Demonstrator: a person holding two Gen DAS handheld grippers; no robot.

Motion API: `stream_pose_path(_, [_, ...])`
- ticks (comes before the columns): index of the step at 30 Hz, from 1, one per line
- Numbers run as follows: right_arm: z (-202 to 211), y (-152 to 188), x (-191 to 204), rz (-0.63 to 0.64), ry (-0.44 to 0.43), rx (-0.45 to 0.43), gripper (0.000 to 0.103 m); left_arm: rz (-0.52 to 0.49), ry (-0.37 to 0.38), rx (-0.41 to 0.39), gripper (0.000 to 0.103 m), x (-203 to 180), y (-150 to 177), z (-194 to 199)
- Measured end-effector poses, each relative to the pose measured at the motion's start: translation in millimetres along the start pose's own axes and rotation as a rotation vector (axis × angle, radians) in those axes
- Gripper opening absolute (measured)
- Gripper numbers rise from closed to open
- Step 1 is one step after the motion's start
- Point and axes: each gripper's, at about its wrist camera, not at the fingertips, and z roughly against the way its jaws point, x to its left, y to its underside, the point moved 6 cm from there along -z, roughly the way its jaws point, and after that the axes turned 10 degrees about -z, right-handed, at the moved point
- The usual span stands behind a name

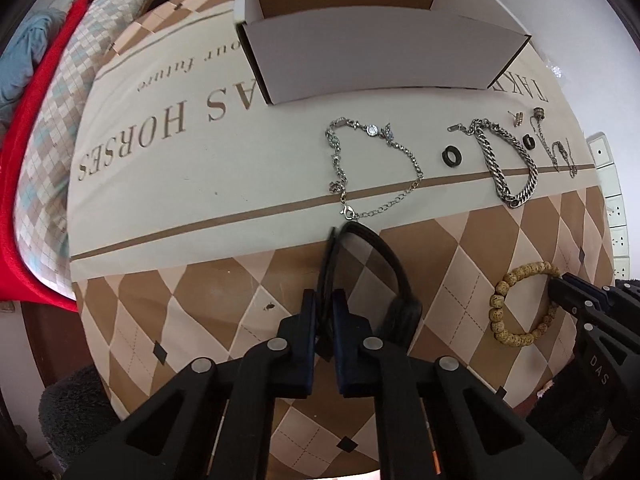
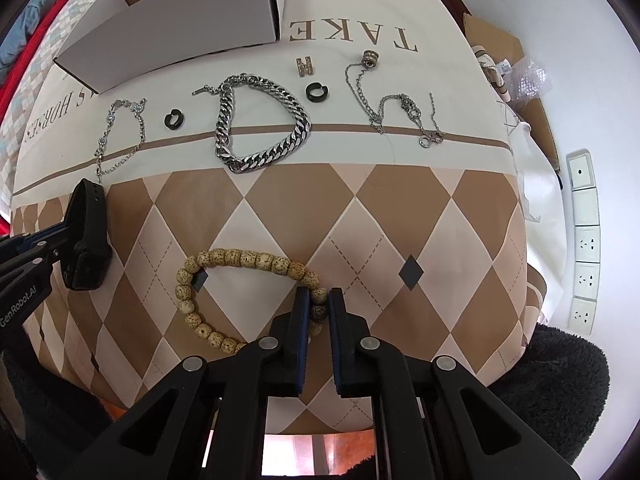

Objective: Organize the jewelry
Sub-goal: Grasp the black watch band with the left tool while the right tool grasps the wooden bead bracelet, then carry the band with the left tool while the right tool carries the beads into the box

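Observation:
My left gripper [image 1: 323, 300] is shut on the strap of a black watch [image 1: 384, 264], which also shows in the right wrist view [image 2: 86, 236]. My right gripper [image 2: 319, 298] is shut on a tan beaded bracelet [image 2: 240, 258], seen from the left wrist too [image 1: 516, 304]. On the cloth beyond lie a thin silver charm bracelet [image 1: 340, 160], a thick silver chain bracelet [image 2: 264, 120], two black rings [image 2: 173, 119] [image 2: 317, 91], an H-shaped earring [image 2: 303, 66] and a thin chain with a bead [image 2: 372, 92]. An open white cardboard box [image 1: 360, 52] stands behind them.
The table wears a cream and brown diamond-patterned cloth [image 2: 400, 208]. Checked and red fabric [image 1: 44, 160] lies at the left. A white power strip [image 2: 584, 240] and cardboard with bubble wrap [image 2: 520, 76] are at the right.

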Motion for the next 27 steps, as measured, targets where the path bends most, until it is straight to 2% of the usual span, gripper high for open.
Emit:
stream_pose_path(6, [21.4, -7.1, 8.1, -0.035, -0.074, -0.05, 0.01, 0.014, -0.053, -0.069, 0.004, 3.4, 4.0, 33.4])
stream_pose_path(12, [56.6, -13.3, 18.0, -0.026, -0.125, -0.141, 0.01, 0.038, -0.077, -0.152, 0.004, 5.2, 1.2, 72.6])
stream_pose_path(19, [112.0, -27.3, 41.7, -0.001, -0.164, -0.271, 0.01, 0.068, -0.094, -0.256, 0.004, 8.0, -31.0, 114.7])
stream_pose_path(27, [168.9, -59.9, 64.4, 0.017, -0.229, -0.383, 0.01, 0.089, -0.102, -0.369, 0.004, 16.4, -57.1, 170.4])
